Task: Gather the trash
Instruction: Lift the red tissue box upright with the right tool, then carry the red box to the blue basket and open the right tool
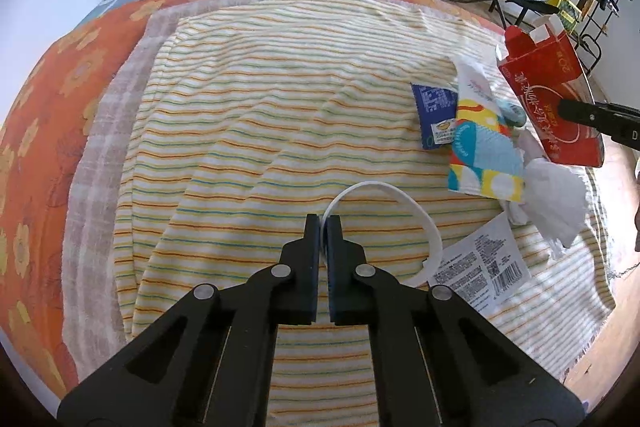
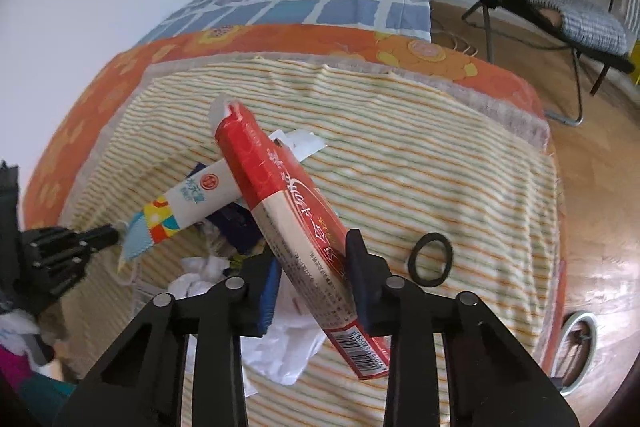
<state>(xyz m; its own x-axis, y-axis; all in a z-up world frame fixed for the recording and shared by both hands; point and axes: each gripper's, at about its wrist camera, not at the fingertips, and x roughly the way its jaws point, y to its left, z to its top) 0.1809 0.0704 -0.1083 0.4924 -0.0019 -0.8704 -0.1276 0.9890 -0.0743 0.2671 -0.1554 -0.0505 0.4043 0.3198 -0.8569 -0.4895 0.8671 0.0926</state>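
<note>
1. Right gripper [image 2: 314, 281] pinches a red carton [image 2: 280, 211] across its narrow sides, holding it tilted above the striped towel [image 2: 400, 167], open torn end pointing away. Left gripper [image 1: 323, 227] has its pads pressed together on a white plastic strip [image 1: 404, 203] that loops out to the right over the same towel.
2. Step in hand, as I judge it: gathering. Both claws are loaded, and the rest of the litter lies heaped at the towel's right side in the left wrist view.
3. Next move likely calls for carrying the carton and strip to the heap or a bin; no bin shows in either view, so I cannot tell where.
4. Trash appearance: the carton is flattened, red with white script and a barcode at its near end. Beside it lie a colourful tissue packet [image 1: 480, 155], a dark blue sachet [image 1: 434, 115], crumpled white tissue [image 1: 556, 203] and a printed white label [image 1: 484, 263]. A black ring [image 2: 431, 259] lies apart on the towel.
</note>
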